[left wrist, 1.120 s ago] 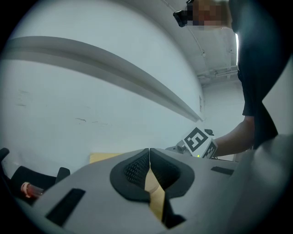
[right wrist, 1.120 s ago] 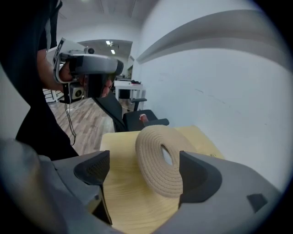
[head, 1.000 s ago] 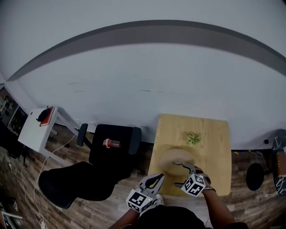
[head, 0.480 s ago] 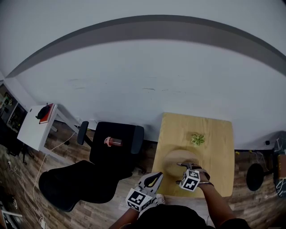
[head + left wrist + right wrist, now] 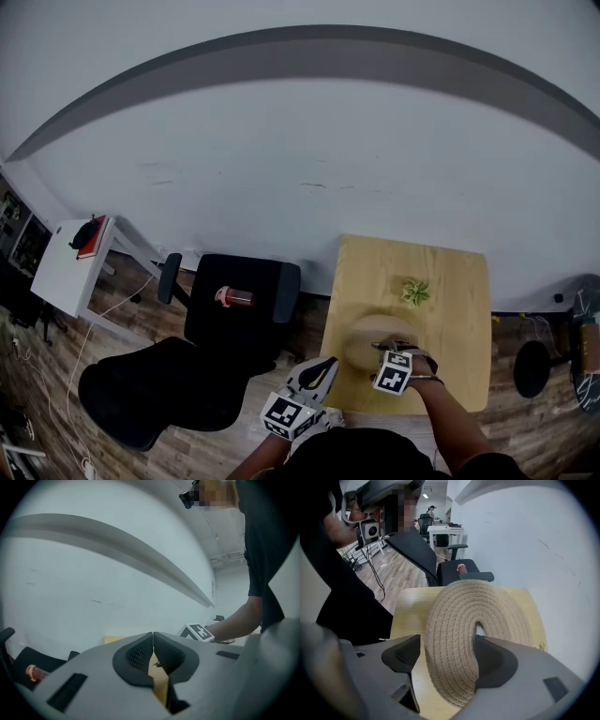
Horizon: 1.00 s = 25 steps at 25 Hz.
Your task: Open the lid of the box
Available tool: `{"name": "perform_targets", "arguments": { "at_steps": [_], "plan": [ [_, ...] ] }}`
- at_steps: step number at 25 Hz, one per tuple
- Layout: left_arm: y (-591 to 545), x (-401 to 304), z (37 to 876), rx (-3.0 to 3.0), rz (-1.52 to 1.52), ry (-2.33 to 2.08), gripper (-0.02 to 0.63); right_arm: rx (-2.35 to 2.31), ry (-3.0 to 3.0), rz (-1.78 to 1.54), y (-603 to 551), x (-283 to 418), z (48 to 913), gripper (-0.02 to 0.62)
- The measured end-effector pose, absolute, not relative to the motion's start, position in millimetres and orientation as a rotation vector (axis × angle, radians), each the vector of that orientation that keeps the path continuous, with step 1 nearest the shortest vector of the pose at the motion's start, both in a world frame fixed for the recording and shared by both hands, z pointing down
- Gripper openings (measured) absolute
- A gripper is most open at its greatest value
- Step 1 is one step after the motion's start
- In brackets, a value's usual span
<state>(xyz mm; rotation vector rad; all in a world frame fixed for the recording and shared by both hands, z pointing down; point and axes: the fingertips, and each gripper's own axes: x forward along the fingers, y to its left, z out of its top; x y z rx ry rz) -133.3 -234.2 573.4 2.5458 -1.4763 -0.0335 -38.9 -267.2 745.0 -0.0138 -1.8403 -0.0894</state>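
one claw (image 5: 446, 651) closing around woven lid (image 5: 461, 604)

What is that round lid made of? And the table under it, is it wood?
The round lid looks like thick beige rope or straw cord, coiled in rings and stitched together. Its finish is rough and matte. The table looks like pale wood or a wood-look board, smooth with fine grain lines. I cannot tell which of the two it is.

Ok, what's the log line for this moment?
phase: approach | right claw: over woven lid, jaws just closing, lid between, not gripped | left claw: shut, empty | lid: not opened, on wooden table
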Motion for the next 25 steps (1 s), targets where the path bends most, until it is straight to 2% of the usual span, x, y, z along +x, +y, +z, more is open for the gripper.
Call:
{"name": "perform_targets", "arguments": {
  "at_steps": [4, 25],
  "plan": [
    [-235.9, -137.4, 573.2, 2.565, -0.023, -1.473, 0.02, -0.001, -1.832, -0.086, -270.6, -42.0, 748.9, 0.348],
    [-236.8, -112.5, 570.4, 2.561, 0.0, -1.5, 0.02, 0.082, -1.934, -0.176, -266.1, -25.0, 698.3, 0.304]
  ]
}}
